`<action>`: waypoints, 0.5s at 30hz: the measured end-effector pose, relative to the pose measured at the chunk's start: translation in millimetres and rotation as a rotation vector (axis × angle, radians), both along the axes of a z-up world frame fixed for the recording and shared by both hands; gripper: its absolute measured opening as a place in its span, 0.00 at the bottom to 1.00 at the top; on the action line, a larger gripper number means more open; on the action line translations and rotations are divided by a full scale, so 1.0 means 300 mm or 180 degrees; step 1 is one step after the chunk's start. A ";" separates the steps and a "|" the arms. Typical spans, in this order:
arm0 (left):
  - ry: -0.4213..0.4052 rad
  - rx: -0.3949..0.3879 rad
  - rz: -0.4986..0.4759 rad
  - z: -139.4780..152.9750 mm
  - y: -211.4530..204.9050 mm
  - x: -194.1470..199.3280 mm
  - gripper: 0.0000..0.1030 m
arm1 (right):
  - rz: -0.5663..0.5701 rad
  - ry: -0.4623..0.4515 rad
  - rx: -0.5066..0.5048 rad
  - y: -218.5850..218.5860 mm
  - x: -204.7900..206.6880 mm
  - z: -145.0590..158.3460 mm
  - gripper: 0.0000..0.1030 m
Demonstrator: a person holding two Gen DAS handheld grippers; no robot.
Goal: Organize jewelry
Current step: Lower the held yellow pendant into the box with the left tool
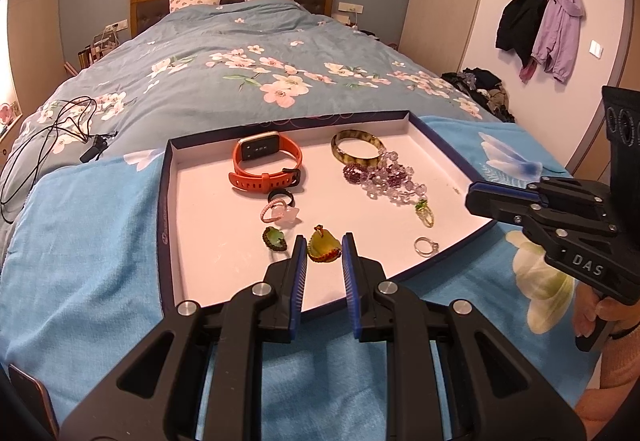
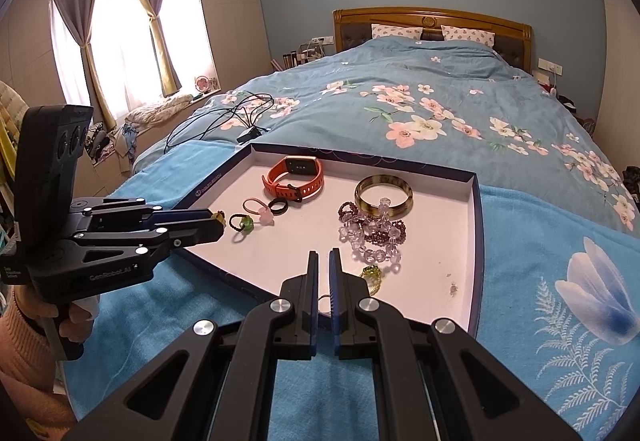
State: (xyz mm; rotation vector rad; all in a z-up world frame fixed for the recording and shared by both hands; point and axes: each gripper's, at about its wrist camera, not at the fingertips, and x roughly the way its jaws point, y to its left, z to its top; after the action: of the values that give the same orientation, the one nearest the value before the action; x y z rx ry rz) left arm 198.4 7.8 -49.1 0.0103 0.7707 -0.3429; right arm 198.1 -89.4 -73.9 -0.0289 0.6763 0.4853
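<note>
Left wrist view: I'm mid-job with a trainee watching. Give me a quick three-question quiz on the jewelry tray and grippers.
1. True or false: the orange watch lies outside the tray.
2. Which item sits between the fingers of the left gripper? A) silver ring B) yellow pendant C) black ring
3. Fill in: the jaws of the right gripper are ____ (open or shut).

Key: 1 false, it lies inside the tray; 2 B; 3 shut.
</note>
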 end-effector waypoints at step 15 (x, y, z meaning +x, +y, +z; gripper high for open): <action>0.0061 0.0085 0.0082 -0.020 0.000 0.026 0.18 | 0.0018 0.0065 0.0032 0.001 0.005 -0.006 0.04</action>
State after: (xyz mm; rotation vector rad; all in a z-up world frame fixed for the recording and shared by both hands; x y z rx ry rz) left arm 206.2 7.7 -55.1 0.0224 0.7938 -0.3087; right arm 199.5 -89.2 -75.8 -0.0164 0.6939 0.4949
